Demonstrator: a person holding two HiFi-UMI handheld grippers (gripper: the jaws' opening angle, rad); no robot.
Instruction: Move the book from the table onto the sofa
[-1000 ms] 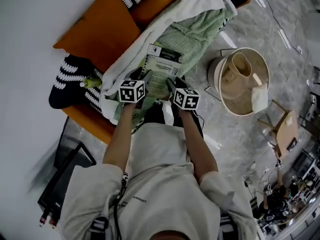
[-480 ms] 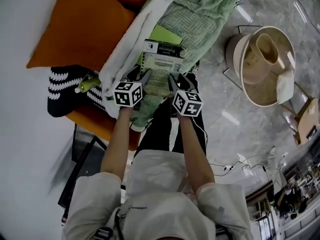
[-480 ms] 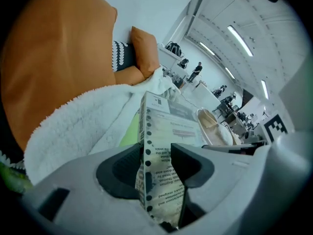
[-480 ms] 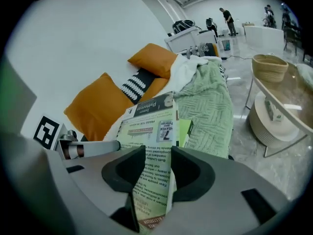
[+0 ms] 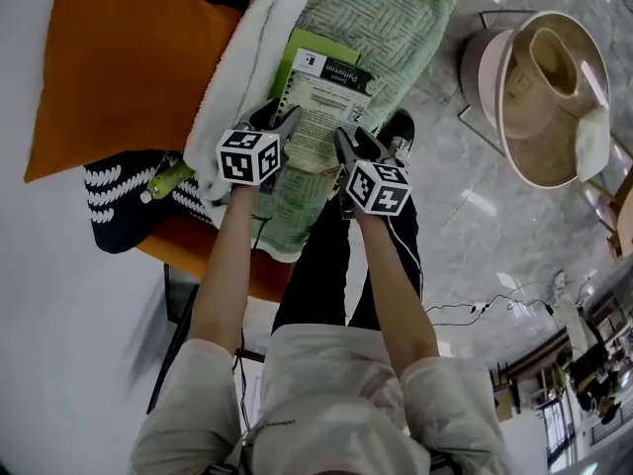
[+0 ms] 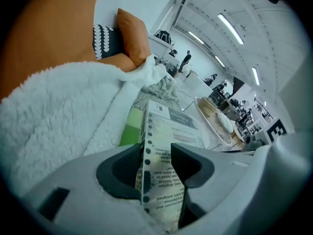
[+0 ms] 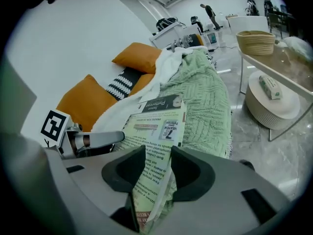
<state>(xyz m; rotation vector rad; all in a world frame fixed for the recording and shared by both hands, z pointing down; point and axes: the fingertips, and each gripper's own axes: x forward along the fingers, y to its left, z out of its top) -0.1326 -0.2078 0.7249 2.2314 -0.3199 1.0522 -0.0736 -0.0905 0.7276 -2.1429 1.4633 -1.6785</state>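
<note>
Over the sofa (image 5: 170,242), the book (image 5: 321,107) is held by its near edge, left tongs (image 5: 281,119) and right tongs (image 5: 351,144) both clamped on it. Its far end overlies a green blanket (image 5: 396,18). White fleece (image 5: 237,67) and an orange cushion (image 5: 119,57) crowd the left; open floor (image 5: 465,216) separates it from a round table (image 5: 482,67).

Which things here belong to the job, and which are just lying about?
Job: book, clamped by left gripper and right gripper; sofa.
Lying about: green blanket, white throw, orange cushion, patterned cushion, green bottle, round table.
</note>
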